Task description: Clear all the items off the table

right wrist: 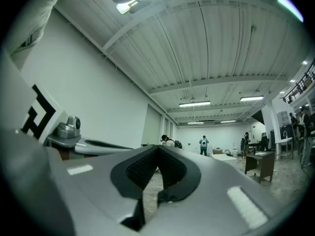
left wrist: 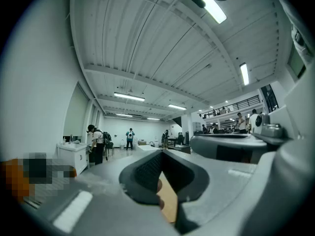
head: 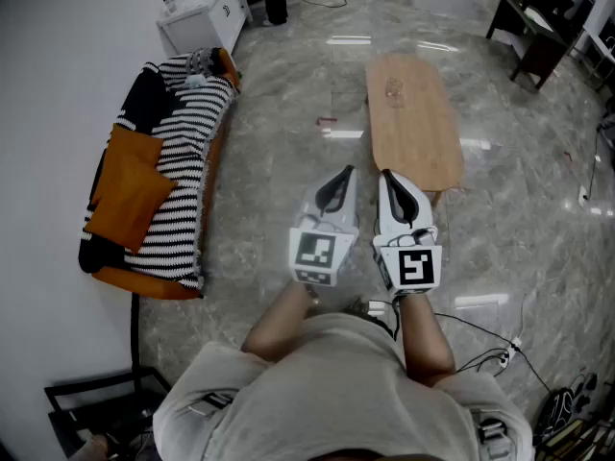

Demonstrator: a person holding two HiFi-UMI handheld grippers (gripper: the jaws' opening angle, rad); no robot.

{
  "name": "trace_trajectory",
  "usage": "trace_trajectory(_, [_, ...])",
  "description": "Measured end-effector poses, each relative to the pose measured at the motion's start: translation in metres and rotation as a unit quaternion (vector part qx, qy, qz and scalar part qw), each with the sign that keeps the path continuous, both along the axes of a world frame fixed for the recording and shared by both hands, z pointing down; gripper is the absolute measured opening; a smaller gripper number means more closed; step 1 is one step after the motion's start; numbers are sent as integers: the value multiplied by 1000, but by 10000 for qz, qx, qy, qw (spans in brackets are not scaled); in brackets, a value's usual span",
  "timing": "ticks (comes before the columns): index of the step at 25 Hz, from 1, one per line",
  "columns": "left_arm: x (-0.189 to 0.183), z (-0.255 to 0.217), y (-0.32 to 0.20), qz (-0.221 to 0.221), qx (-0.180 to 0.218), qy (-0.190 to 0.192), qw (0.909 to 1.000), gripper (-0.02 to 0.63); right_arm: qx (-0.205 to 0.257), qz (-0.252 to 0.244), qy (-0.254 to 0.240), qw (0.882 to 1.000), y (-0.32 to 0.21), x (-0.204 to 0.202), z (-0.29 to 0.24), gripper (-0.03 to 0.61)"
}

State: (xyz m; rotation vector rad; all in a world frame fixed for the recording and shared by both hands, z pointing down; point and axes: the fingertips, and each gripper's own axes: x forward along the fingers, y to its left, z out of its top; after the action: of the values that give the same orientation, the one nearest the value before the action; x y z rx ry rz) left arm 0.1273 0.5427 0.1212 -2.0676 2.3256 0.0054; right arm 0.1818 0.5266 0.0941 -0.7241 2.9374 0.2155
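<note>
Grey marble floor fills most of the head view, w/ a striped sofa along the left wall carrying orange cushions, a white cabinet beyond it and a dark desk at top right. Long wooden table stands mid-room, ahead of the person and well apart from both tools. One small clear item sits on its far half (too small to tell what it is); rest of the top looks bare. Small red thing lies on the floor just left of the table, and cables trail at lower right. Left gripper and right gripper are held side by side in front of the person's chest, near each other but not touching, pointing toward the table's near end. Left gripper view: jaws are together at the tips w/ nothing between them, and a strip of the wooden table shows below the pads. Right gripper view: jaws likewise closed and empty, floor visible under them. Both gripper views show people standing far off in the bkgd.
</note>
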Motion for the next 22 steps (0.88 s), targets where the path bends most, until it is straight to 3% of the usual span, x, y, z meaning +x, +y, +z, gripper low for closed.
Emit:
trace_trajectory(12, [25, 17, -13, -222, -205, -97, 9995, 20, -196, -177, -249, 9993, -21, 27, 14, 6])
trace_trajectory(22, [-6, 41, -23, -457, -451, 54, 9979, 20, -637, -191, -128, 9977, -44, 6, 41, 6])
